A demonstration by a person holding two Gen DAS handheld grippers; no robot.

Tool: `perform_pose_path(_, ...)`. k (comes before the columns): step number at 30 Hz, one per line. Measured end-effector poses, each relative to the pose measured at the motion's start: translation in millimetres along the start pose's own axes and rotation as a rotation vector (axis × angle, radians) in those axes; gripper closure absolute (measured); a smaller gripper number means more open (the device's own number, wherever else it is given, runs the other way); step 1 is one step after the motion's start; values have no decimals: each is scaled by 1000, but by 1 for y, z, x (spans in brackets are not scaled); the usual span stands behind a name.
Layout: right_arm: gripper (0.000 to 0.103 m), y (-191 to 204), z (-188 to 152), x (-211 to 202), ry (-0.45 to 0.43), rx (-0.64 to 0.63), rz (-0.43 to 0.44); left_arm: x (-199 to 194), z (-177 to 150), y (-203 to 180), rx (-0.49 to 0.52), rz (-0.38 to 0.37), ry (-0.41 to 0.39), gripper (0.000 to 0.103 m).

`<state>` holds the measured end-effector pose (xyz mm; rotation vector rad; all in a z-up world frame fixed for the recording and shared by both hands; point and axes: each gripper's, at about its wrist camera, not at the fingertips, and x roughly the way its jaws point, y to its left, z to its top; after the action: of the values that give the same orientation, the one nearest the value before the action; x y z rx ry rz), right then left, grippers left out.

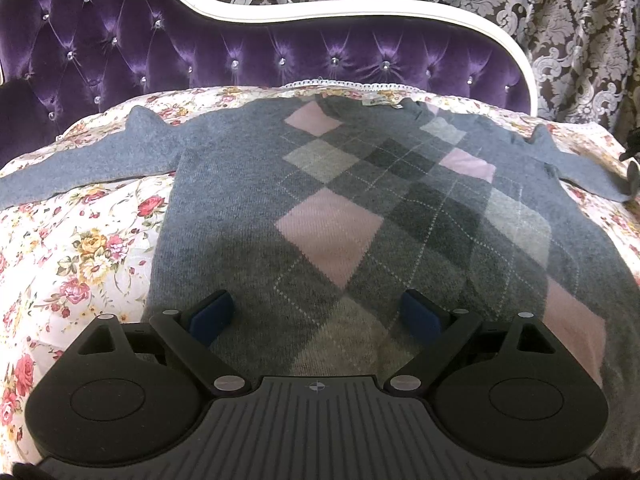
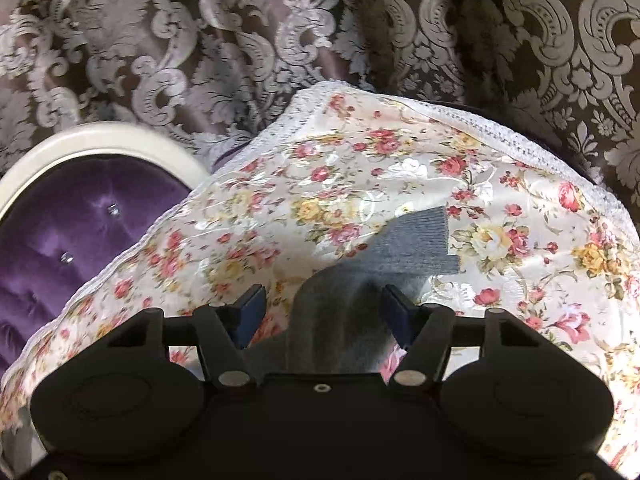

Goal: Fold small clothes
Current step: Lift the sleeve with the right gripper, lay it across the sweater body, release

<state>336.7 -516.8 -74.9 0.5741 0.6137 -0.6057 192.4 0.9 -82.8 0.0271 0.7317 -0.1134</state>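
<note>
A grey sweater [image 1: 248, 184] with a pink, light grey and dark grey diamond pattern lies spread flat on a floral cover [image 1: 80, 240], both sleeves stretched out sideways. My left gripper [image 1: 316, 314] is open above the sweater's lower hem, holding nothing. In the right wrist view, the end of one grey sleeve with its ribbed cuff [image 2: 420, 244] lies on the floral cover [image 2: 360, 168]. My right gripper [image 2: 324, 308] is open, its jaws on either side of the sleeve just behind the cuff. The right gripper's tip also shows at the far right edge of the left wrist view [image 1: 632, 176].
A purple tufted backrest [image 1: 240, 52] with a white curved frame stands behind the cover. A brown and silver damask curtain [image 2: 280, 32] hangs behind it. The cover's white lace edge [image 2: 520, 140] drops off at the right end.
</note>
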Motion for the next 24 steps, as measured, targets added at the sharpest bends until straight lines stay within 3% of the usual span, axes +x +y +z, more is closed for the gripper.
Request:
perform_pose_path(2, 43, -2, 0, 4, 7, 7, -11, 0, 0, 0, 0, 0, 1, 10)
perform_pose_path(4, 67, -4, 0, 8, 31, 4, -23, 0, 0, 0, -1, 0, 1, 10)
perform_pose_path(5, 92, -6, 0, 9, 37, -5, -31, 0, 0, 0, -1, -1, 0, 10)
perform_pose_path(8, 92, -8, -1, 2, 29, -38, -35, 0, -1, 0, -3, -2, -4, 10)
perform_pose_path(15, 92, 20, 9, -46, -24, -141, 71, -1, -2, 0, -7, -4, -14, 10)
perform_pose_path(24, 92, 154, -10, -143, -80, -369, 405, -1, -3, 1, -11, -5, -18, 10)
